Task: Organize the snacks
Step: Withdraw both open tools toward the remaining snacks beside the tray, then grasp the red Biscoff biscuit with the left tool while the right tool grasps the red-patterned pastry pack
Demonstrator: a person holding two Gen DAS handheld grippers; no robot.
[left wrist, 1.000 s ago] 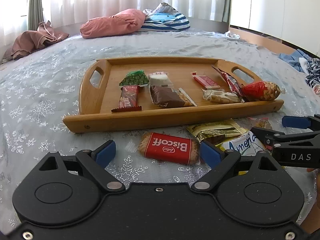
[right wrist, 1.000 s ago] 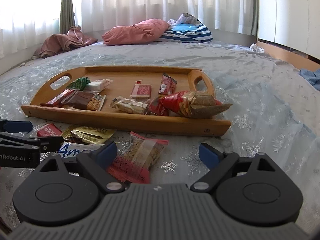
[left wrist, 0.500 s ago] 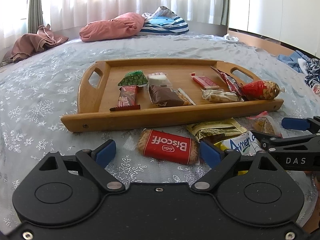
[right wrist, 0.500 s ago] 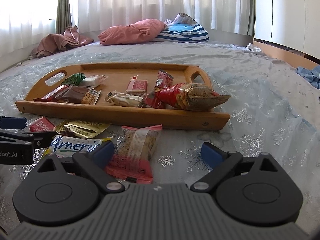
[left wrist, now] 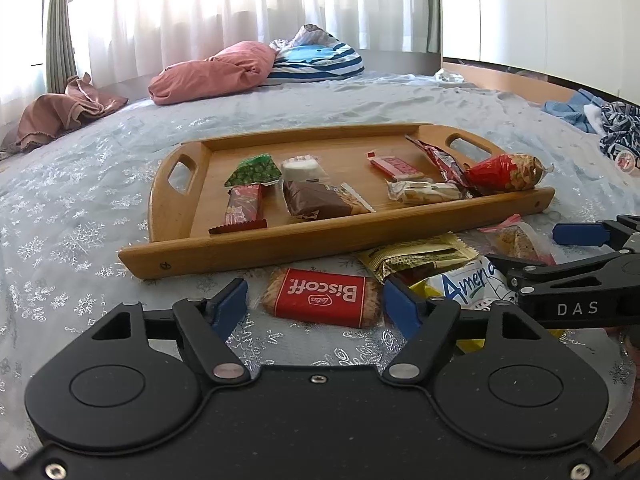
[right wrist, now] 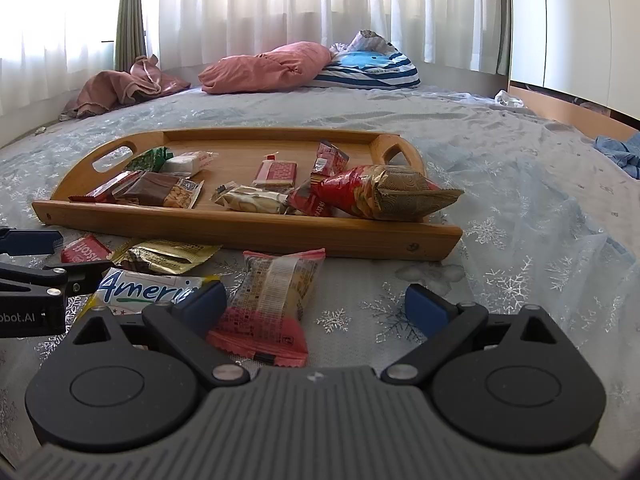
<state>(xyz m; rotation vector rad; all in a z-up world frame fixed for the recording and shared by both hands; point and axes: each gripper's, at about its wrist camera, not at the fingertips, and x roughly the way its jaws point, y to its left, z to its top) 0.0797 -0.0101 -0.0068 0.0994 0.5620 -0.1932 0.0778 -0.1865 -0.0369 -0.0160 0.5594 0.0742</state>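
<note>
**A:** Between the left tongs [left wrist: 316, 306] sits the red Biscoff pack [left wrist: 322, 298] on the bed [left wrist: 80, 216]. They've just been closing in, but the pads aren't touching it.

**B:** And the right tongs [right wrist: 316, 308]?

**A:** Spread wide, nothing gripped, with the pink snack pack [right wrist: 272, 304] lying between them. Both packs lie just in front of the wooden tray [right wrist: 248, 232], which holds more snacks.
</note>
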